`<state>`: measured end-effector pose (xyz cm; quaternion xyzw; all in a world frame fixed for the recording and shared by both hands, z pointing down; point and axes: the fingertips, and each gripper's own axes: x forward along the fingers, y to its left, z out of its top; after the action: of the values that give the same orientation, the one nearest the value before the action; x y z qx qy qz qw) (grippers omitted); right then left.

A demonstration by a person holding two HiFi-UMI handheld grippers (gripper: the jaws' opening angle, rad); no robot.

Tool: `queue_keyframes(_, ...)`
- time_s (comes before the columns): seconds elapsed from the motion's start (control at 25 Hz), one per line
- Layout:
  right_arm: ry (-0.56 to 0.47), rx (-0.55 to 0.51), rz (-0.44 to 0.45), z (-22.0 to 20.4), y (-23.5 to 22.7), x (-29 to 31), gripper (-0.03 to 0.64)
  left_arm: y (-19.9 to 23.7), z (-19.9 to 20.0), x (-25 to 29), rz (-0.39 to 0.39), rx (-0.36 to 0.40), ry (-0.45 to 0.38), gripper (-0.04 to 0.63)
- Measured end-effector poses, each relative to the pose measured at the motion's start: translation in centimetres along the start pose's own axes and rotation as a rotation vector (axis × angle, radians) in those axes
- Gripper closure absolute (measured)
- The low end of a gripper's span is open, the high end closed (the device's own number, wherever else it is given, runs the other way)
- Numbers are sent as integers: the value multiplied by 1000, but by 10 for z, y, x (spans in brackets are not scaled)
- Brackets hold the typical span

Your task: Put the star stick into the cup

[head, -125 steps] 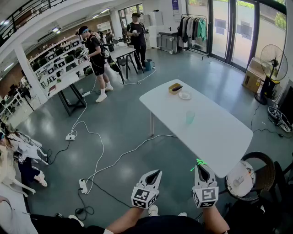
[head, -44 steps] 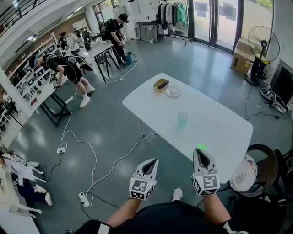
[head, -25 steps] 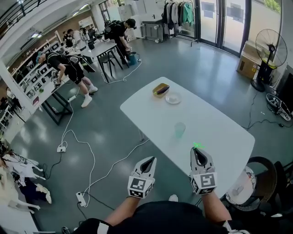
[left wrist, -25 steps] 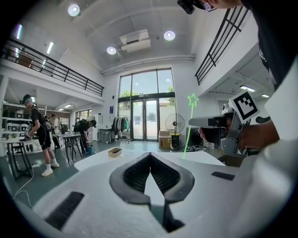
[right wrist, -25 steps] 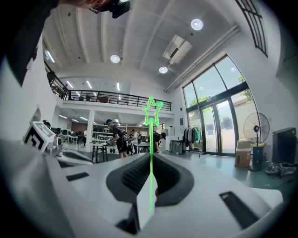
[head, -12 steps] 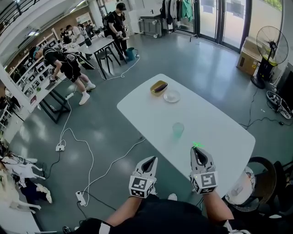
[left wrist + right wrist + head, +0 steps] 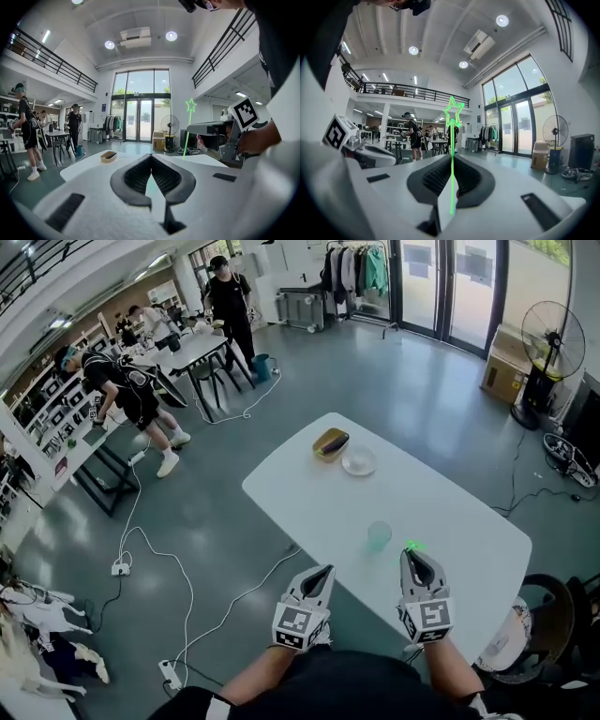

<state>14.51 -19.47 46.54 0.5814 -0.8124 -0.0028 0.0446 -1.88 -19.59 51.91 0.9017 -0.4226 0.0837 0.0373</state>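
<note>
Item 1, left claw (image 7: 323,570): jaws closed tip to tip on nothing, as its own view (image 7: 151,156) shows. It is held off the near edge of the worktop (image 7: 450,512), idle.

Item 2, far end of the worktop: an oval dish (image 7: 331,442) and a small plate (image 7: 359,461) just beside it. Neither is part of the job.

Item 3, cup (image 7: 379,536): pale green, upright on the worktop near its front edge. Over the last seconds the person has closed on the worktop, so the cup now stands just ahead and left of the right claw rather than well apart from it.

Item 4, star stick (image 7: 412,546): green, with its shaft pinched between closed jaws and its star end (image 7: 453,112) standing clear above the tips.

Item 5, right claw (image 7: 413,554): clamped on the stick and raised over the front of the worktop.

Assessment: the approach looks nearly done. The stick is not yet in the cup; it likely remains to bring it over the rim, lower it and let go.
</note>
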Motion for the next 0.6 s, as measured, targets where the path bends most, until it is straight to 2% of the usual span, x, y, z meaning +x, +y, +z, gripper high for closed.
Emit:
queue_keyframes(0.2, 7, -10, -37, 7, 9, 36, 596, 48, -3, 12, -24, 2, 13, 584)
queue_keyframes(0.6, 34, 2, -165, 12, 3, 81, 595, 98, 6, 38, -141, 12, 17, 584)
